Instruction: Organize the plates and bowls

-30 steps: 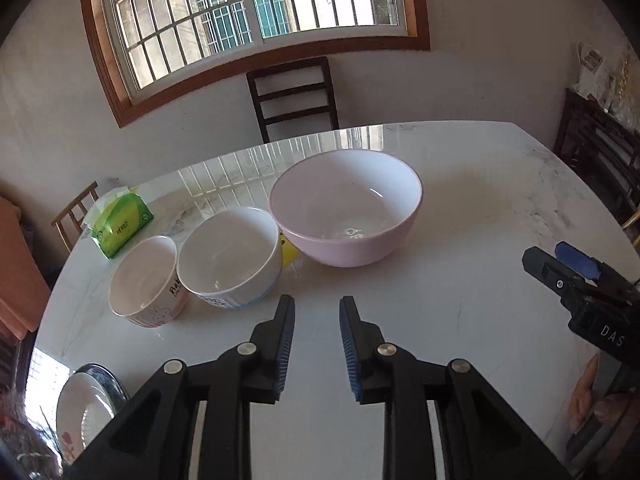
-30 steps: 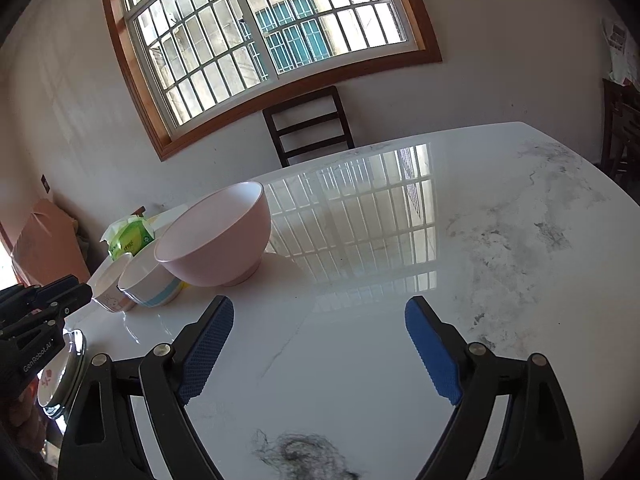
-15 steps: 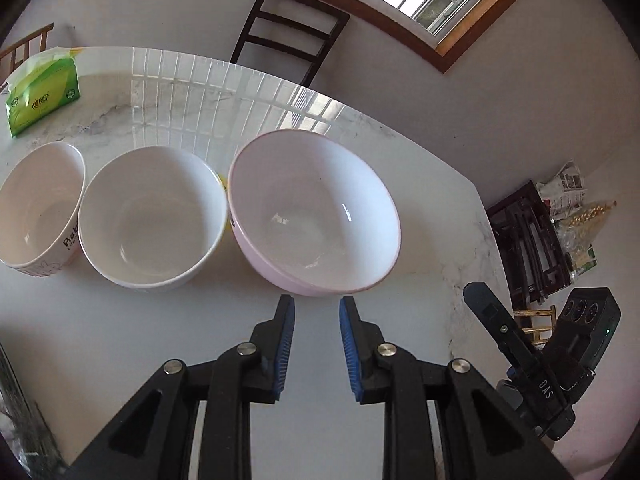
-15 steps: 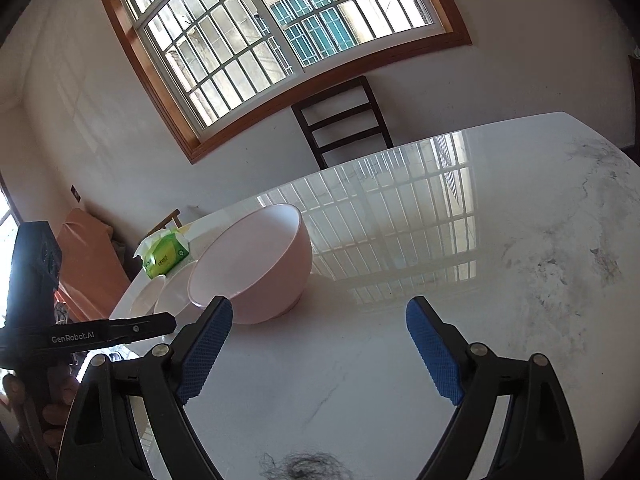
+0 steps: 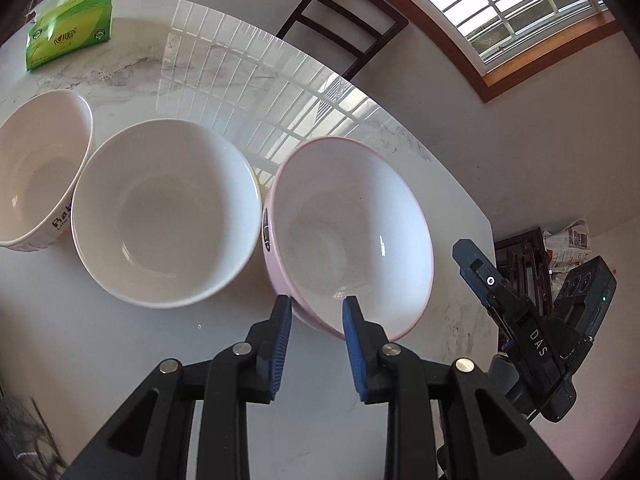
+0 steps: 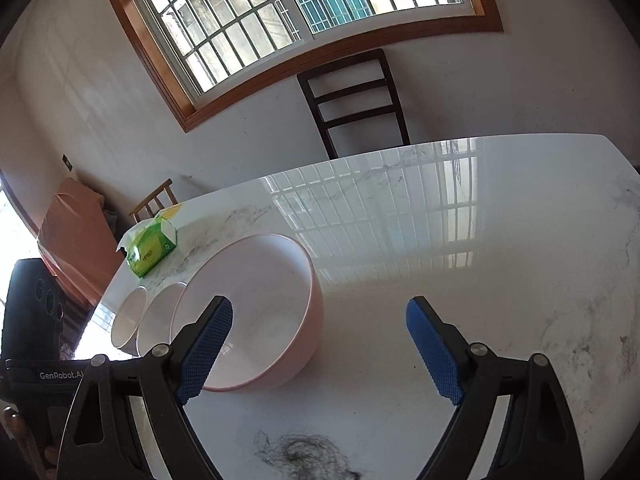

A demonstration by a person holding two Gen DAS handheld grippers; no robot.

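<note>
Bowls stood in a row on the marble table (image 5: 120, 340), and from the left wrist view they ran left to right by size: a small white bowl with dark lettering (image 5: 38, 172) at the far left, a plain white bowl (image 5: 164, 216) just beside it, then a large pink bowl (image 5: 348, 236) close against that one. Behind the small bowl, near the table's far edge, lay a green tissue pack (image 5: 70, 36). The left gripper (image 5: 316, 308) hung over the near rim of the pink bowl with its jaws set narrow and opening; the rim lay between the blue pads (image 5: 282, 340), though whether they pressed on it could not be told. To the right of the pink bowl, off the table's corner, the right gripper (image 6: 320, 320) showed from the side, and in its own view its jaws stood wide with nothing between them, the pink bowl lying past its left finger. A dark wooden chair (image 6: 354, 100) stood beyond the table under the window (image 6: 288, 12).
</note>
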